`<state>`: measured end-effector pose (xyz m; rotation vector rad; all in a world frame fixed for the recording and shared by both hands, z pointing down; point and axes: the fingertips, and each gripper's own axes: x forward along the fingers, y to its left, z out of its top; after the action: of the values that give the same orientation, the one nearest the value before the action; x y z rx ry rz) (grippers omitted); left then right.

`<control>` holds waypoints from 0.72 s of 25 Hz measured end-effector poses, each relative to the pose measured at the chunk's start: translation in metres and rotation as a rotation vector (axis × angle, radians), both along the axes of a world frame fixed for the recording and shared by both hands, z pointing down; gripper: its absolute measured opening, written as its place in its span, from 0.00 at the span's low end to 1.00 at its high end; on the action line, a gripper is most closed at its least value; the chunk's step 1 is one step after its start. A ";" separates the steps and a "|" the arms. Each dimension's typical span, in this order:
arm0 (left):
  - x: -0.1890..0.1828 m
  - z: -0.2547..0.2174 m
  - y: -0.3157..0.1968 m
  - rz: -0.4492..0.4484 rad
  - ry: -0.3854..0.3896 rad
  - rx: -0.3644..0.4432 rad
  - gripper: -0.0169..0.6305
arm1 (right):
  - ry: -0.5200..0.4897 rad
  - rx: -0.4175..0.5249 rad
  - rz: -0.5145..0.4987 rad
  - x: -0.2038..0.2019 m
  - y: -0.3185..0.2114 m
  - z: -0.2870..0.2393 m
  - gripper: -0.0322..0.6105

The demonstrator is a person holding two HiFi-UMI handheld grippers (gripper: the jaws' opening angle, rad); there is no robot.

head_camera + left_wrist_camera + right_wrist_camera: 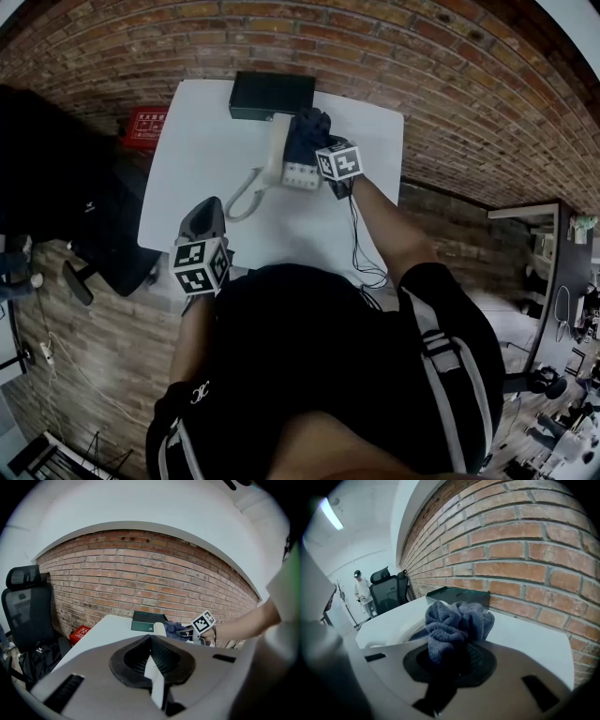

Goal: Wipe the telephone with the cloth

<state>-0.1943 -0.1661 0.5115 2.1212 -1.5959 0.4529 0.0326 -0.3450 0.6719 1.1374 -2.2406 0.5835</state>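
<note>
A cream telephone (298, 174) with its handset (277, 145) and coiled cord sits at the far middle of the white table (206, 122). My right gripper (314, 148) is shut on a bunched dark blue cloth (307, 129) and holds it on the telephone's far end. In the right gripper view the cloth (457, 623) bulges out of the right gripper (457, 654). My left gripper (204, 216) hovers over the table's near left edge, well apart from the telephone, jaws together and empty. The left gripper view shows the left gripper (151, 641), the handset (160, 629) and cloth (174, 629) beyond.
A flat black box (272, 96) lies at the table's far edge against the brick wall. A red crate (145, 127) sits on the floor at the left beside a black office chair (23, 602). A thin cable (361, 253) hangs off the near right. A person (361, 592) stands far off.
</note>
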 end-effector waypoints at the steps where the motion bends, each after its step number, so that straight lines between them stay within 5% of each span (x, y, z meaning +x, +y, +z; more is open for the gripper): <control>1: 0.001 0.000 0.000 0.002 0.001 0.000 0.03 | 0.001 -0.007 -0.028 -0.006 0.006 0.003 0.11; 8: 0.006 0.004 0.001 0.020 0.009 -0.007 0.03 | 0.022 0.000 -0.044 -0.018 0.024 0.012 0.11; 18: 0.004 0.012 0.004 0.009 0.016 -0.029 0.03 | 0.067 -0.062 -0.210 -0.051 0.093 0.031 0.11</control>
<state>-0.1903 -0.1617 0.5234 2.1062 -1.5613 0.4581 -0.0186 -0.2521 0.7027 0.8644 -2.2327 0.5170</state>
